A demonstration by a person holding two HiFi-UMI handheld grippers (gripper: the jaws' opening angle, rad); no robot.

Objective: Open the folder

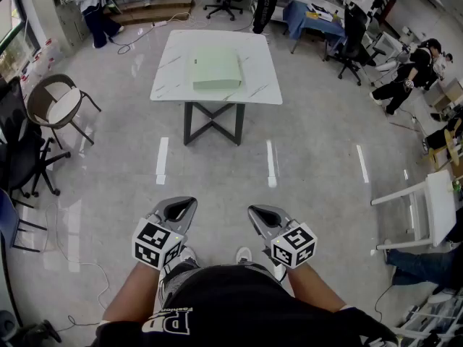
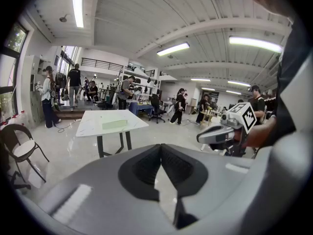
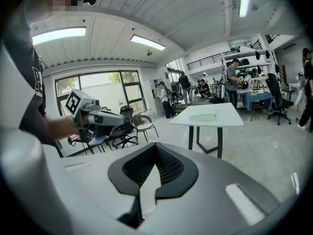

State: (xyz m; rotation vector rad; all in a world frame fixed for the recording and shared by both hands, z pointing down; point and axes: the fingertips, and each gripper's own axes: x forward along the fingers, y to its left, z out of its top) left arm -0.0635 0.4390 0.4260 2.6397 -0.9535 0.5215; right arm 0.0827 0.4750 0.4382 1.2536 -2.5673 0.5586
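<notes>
Head view: a shut green folder [image 1: 216,69] is lying mid tabletop [image 1: 173,56], well away. Left gripper view: the left tool [image 2: 160,148] is closed, empty. Right gripper view: the right tool [image 3: 155,148] likewise. Approach seems pending; next, walking up and opening jaws.

The person wears a black short-sleeved T-shirt [image 1: 246,302] with white lettering [image 1: 173,321] at its near left, and white shoes [image 1: 244,254]. The left gripper [image 1: 187,205] and right gripper [image 1: 257,215] have smooth grey shells - each carries a cube [image 1: 157,243] of black-and-white square markers. Their fingers [image 2: 144,166] are lined with dark, ribbed padding.
</notes>
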